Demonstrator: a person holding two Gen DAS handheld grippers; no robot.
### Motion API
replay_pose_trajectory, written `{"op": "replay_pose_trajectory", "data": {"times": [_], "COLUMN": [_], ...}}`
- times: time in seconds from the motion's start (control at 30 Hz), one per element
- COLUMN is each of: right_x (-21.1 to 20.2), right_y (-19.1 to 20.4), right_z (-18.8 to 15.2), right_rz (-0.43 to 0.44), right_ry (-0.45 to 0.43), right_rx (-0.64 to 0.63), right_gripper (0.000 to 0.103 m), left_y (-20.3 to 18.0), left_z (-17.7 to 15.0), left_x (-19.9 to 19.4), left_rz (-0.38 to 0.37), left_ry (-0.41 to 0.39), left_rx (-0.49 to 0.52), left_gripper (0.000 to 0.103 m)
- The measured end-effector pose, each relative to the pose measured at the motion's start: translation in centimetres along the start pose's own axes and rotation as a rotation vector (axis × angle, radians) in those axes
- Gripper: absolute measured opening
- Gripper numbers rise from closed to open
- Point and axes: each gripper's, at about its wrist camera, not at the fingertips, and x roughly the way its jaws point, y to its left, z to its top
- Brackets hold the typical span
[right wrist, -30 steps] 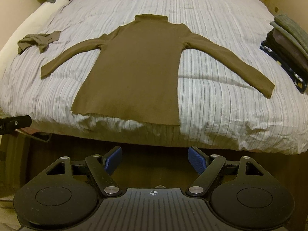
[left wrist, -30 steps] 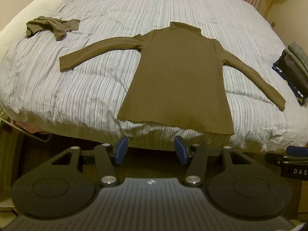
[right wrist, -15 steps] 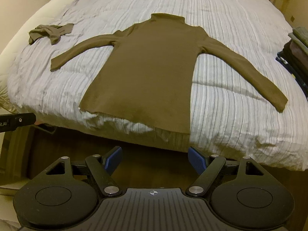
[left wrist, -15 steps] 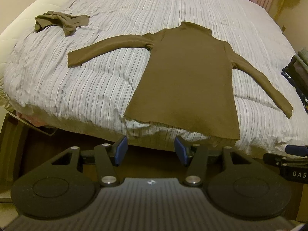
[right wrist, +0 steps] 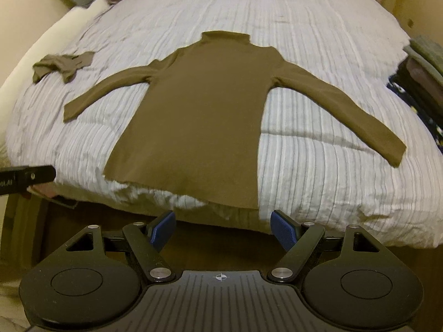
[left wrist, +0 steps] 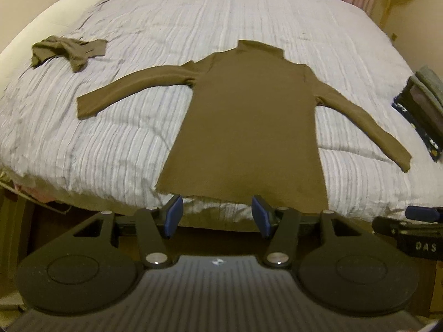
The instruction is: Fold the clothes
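Olive-brown long-sleeved top [left wrist: 246, 127], spread flat with sleeves out on a striped bed cover [left wrist: 166, 27], hem at the near edge just beyond left gripper [left wrist: 216, 215] and right gripper [right wrist: 224, 231], both gaping, empty, not touching it.

A: What does the left gripper [left wrist: 216, 216] look like?
B: Black linkage arms, silver pivot screws, blue ribbed pads, a round disc either side of a ridged housing.
A: And the right gripper [right wrist: 223, 230]?
B: Same build; white lettering beside its blue pad.
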Motion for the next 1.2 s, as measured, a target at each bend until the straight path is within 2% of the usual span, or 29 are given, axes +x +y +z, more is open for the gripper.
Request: {"op": "replay_pose_trajectory", "data": {"times": [0.13,0.3,0.4,0.57,0.77,0.9,1.0,1.2], "right_x": [0.0,0.1,0.3,0.5,3.0,6.2,8.8,14.1], "right_y": [-0.4,-0.2,-1.3,-3.3,-3.4,-2.1,-0.3,2.0], "right_z": [0.4,0.3,0.6,1.8,5.9,9.5,12.6,17.7], "right_rz": [0.000,0.000,-0.030,-0.100,-0.150,-0.161,-0.179,-0.216], "right_ry": [-0.004,-0.001,-0.002,-0.018,-0.013,0.018,0.041,0.067], "right_rx": [0.037,0.064,0.129,0.263,0.358,0.400,0.389,0.392], "right_gripper": [0.079,0.079,0.079,0.079,0.079,0.079,0.079,0.079], "left_y": [0.7,3.7,4.7,5.4,8.2,13.7,19.0,28.7], "left_z": [0.5,1.5,2.6,5.5,10.0,13.4,15.5,15.9], "left_x": [0.0,1.5,3.0,5.9,10.6,14.9,18.5,26.3], "left_rz": [-0.016,-0.030,-0.058,-0.151,-0.251,-0.348,-0.398,-0.379], "left_ry": [-0.010,-0.003,0.005,0.012,0.022,0.022,0.022,0.010], "left_rx": [-0.001,-0.077,-0.096,-0.114,-0.169,-0.351,-0.539,-0.894], "left_gripper": [0.052,0.054,0.054,0.054,0.054,0.054,0.054,0.053]}}
